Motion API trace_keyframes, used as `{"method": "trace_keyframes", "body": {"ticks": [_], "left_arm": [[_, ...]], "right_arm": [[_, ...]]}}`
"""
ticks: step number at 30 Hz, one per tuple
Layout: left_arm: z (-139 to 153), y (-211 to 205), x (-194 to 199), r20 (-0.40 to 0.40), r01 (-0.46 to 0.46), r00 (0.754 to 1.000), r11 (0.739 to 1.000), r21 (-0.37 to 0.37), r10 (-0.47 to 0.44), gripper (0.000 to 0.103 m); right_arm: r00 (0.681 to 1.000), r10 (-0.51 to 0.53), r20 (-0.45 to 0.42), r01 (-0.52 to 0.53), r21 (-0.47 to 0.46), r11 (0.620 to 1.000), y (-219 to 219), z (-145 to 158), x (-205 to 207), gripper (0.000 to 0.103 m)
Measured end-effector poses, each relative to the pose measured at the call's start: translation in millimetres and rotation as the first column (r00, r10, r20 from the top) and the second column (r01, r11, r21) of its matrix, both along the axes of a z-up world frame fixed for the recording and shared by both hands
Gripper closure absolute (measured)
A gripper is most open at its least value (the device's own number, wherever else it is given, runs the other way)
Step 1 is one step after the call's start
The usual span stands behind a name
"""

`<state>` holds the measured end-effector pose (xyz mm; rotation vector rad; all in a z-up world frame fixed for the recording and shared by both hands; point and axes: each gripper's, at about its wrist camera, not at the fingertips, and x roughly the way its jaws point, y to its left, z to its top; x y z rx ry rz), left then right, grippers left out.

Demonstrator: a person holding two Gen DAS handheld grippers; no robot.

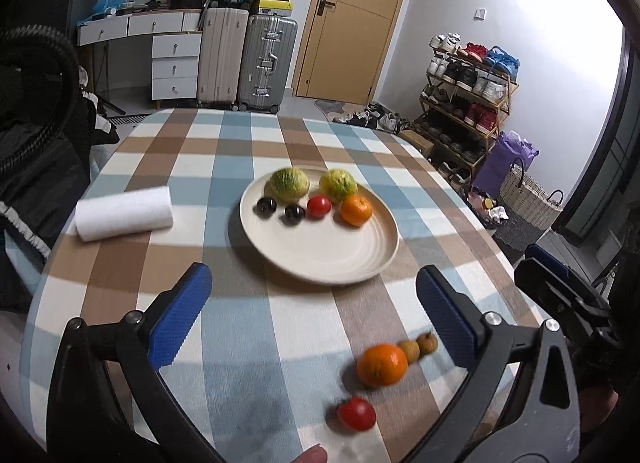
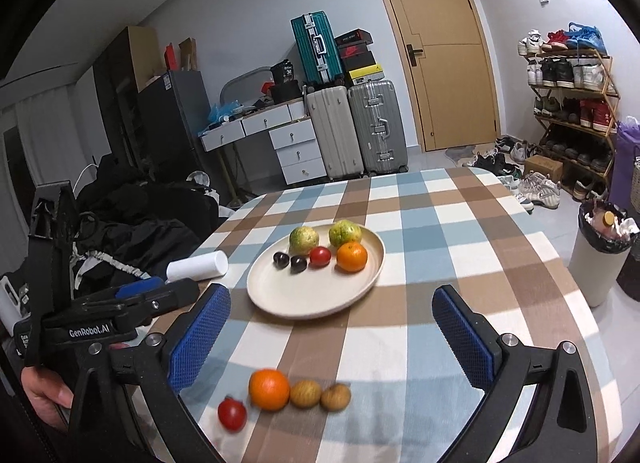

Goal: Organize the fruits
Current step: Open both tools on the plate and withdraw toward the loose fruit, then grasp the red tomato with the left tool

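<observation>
Both grippers hover over the near edge of the bench, left gripper (image 1: 314, 319) and right gripper (image 2: 332, 337) each with jaws spread wide and empty. A cream plate (image 2: 304, 295) mid-bench holds six fruits. Near the front edge lie a tomato (image 2: 232, 414), an orange (image 2: 269, 389) and two brown fruits (image 2: 320, 394) in a row.

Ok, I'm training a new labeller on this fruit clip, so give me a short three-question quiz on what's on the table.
1. True or false: the plate already holds six fruits.
2. Which fruits lie on the tablecloth outside the plate?
A. two green ones
B. a tomato, an orange, two brown fruits
C. two dark plums
3. Fill in: both grippers' fingers are ___ and hold nothing.

Key: 1 true; 2 B, the tomato, orange and two brown fruits; 3 open, left gripper and right gripper.
</observation>
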<state>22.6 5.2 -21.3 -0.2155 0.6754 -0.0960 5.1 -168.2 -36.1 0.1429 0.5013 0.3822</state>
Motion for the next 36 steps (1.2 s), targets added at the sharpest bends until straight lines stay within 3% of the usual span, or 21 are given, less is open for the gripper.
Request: {"method": "trace_keyframes", "body": {"ticks": [11,18,26,32,36], "left_arm": [[-47.2,-17.9,-33.5,-0.106,0.055,0.993,0.998,0.032,-0.051,0.001],[-79.5,-26.2,-33.2,-0.201,0.081,0.977,0.996,0.042,-0.071,0.001],[-88.9,-27.7,-32.1,-0.215,0.099,0.972,0.995,0.022,-0.092,0.003],[-88.2,-32.8,-32.6,-0.214,0.137,0.968,0.990,0.021,-0.129,0.018],[-88.6,-37.5,-31.9,-0.214,0.171,0.963,0.985,0.019,-0.163,0.035]], "right_arm": [[0.998,-0.032,-0.048,0.030,-0.037,0.999,-7.5,-33.9,-33.5,0.000],[0.996,-0.045,-0.082,0.041,-0.051,0.998,-14.0,-51.4,-43.8,0.000],[0.994,-0.048,-0.100,0.042,-0.056,0.998,-15.4,-59.6,-48.3,0.000],[0.993,-0.038,-0.108,0.032,-0.057,0.998,-12.5,-62.4,-49.7,0.000],[0.994,-0.036,-0.108,0.030,-0.055,0.998,-12.0,-62.3,-49.3,0.000]]}}
